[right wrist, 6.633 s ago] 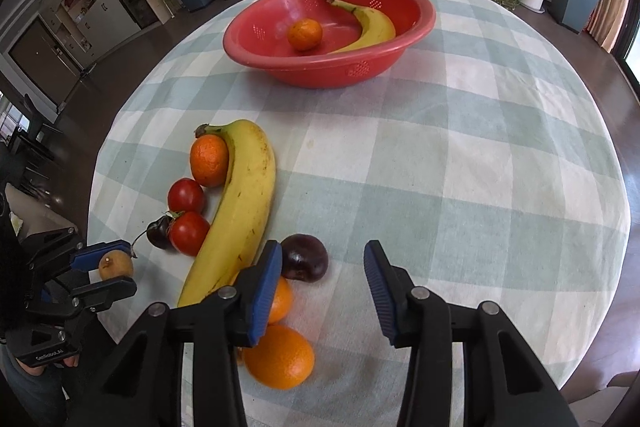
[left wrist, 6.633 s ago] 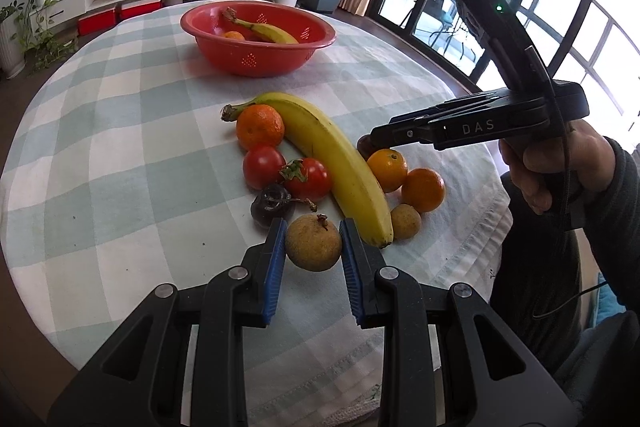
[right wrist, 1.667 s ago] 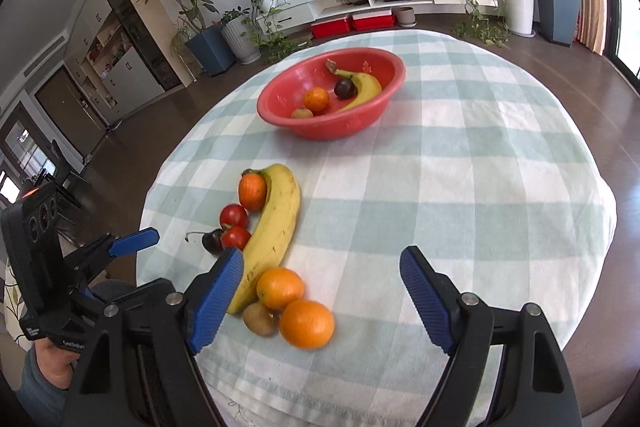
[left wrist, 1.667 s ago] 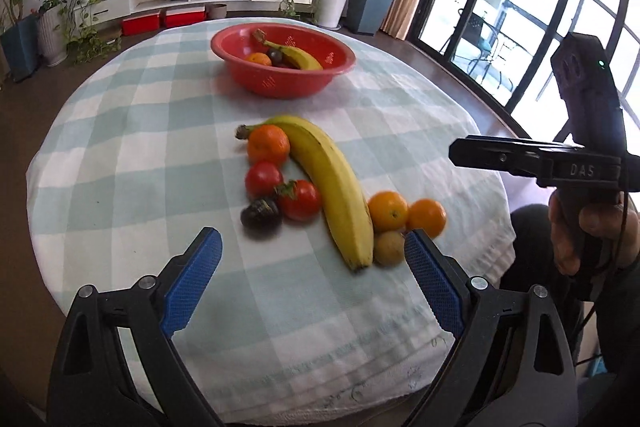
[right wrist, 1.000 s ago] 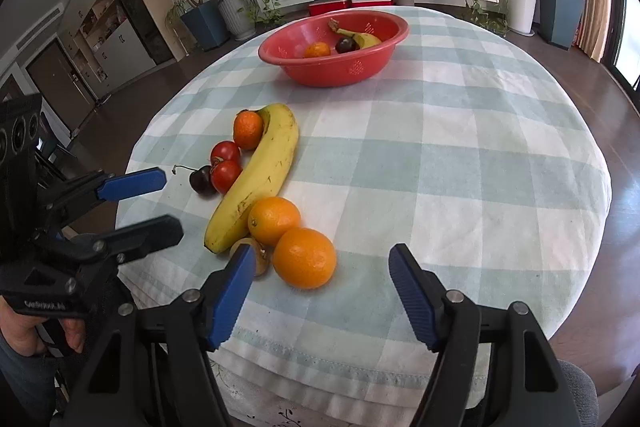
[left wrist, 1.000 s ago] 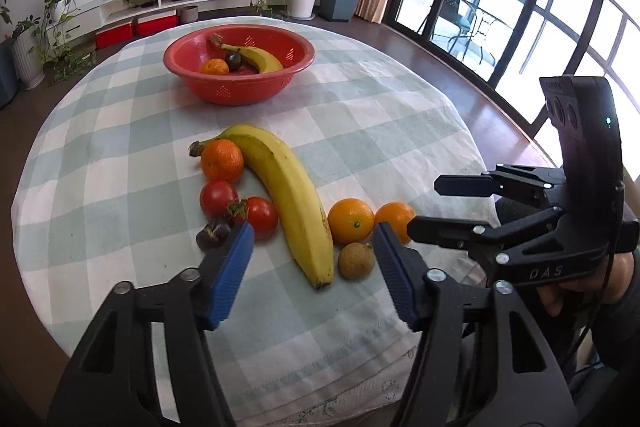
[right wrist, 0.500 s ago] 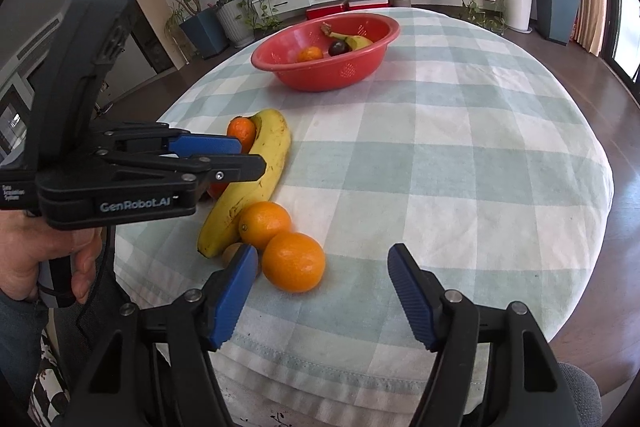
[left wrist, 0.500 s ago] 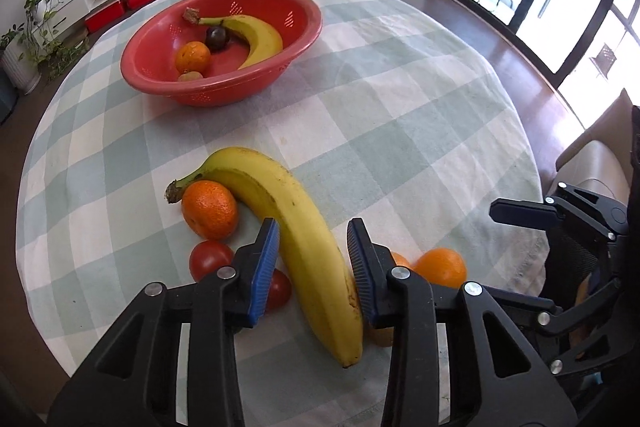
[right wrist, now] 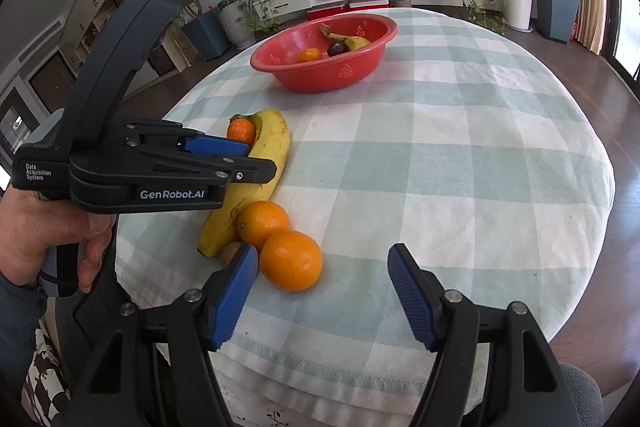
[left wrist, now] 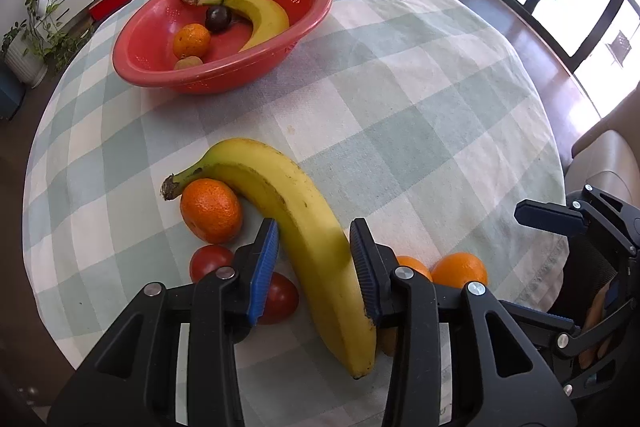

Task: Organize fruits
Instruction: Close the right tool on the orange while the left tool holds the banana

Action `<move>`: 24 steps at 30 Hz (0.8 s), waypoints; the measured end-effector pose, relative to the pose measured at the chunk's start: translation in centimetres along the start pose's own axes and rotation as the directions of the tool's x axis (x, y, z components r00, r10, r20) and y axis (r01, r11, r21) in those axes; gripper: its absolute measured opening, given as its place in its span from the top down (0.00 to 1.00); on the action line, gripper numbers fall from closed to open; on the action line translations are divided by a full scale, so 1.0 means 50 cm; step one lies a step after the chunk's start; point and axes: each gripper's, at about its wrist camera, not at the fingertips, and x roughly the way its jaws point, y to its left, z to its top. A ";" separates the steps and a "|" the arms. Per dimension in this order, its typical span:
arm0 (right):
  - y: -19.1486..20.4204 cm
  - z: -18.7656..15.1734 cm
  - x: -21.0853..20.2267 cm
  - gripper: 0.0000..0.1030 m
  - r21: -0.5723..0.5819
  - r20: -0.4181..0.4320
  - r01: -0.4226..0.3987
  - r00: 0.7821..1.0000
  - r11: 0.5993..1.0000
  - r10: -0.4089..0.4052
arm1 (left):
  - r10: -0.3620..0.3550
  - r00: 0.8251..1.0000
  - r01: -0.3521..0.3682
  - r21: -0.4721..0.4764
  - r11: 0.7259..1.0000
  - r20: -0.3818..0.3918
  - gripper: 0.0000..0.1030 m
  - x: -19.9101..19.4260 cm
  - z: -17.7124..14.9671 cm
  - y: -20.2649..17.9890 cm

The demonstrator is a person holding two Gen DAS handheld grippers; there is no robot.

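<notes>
The left tool straddles the big banana at lower centre of its own view. Its blue pads sit close on either flank of the fruit; the jaws have just been opening slightly after closing in, and whether they press the skin I cannot tell. The banana lies on the desk. A mandarin touches it near the stem, and two tomatoes lie at lower left beside the left pad. Two oranges peek out at lower right, past the right pad.

The right wrist view shows the same tool from the side at left, with a hand on its grip. It also shows a small brown fruit at the banana's tip, which the left view largely hides. The right tool has its jaws wide apart with nothing between them, at the desk's near edge, bottom of frame, just short of the nearer orange.

The red bowl, upper left in the left view, holds a second banana, a dark plum, a mandarin and a small brown fruit. The right view hides that last one behind the rim.
</notes>
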 end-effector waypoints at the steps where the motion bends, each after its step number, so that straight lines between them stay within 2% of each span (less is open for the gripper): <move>1: 0.000 -0.001 0.000 0.31 -0.002 0.001 0.001 1.000 1.000 -0.001 | 0.002 1.000 -0.002 0.000 1.000 -0.005 0.63 0.003 0.002 0.000; 5: -0.003 -0.003 0.000 0.31 -0.002 0.002 0.003 1.000 1.000 -0.003 | -0.009 0.999 0.008 -0.018 1.000 -0.043 0.52 0.029 0.002 0.011; 9: -0.001 -0.003 0.000 0.31 -0.003 0.004 0.005 1.000 1.000 -0.005 | -0.015 0.998 0.014 -0.018 1.000 -0.054 0.52 0.055 0.000 0.010; 16: 0.000 -0.001 0.002 0.31 0.001 0.000 0.011 1.000 1.000 -0.011 | -0.033 0.998 0.033 -0.005 0.999 -0.049 0.54 0.058 0.005 0.014; 19: 0.001 -0.002 0.003 0.31 0.001 -0.003 0.016 1.000 1.000 -0.016 | -0.035 0.999 0.035 0.014 0.999 -0.036 0.60 0.056 0.005 0.010; 21: 0.001 -0.001 0.004 0.31 0.000 -0.006 0.019 1.000 1.000 -0.019 | -0.039 0.999 0.040 0.032 0.999 -0.025 0.67 0.052 0.001 0.005; 24: 0.004 -0.001 0.009 0.31 -0.009 -0.021 0.024 0.999 1.000 -0.024 | -0.046 0.999 0.047 0.058 0.997 -0.013 0.70 0.049 -0.002 -0.002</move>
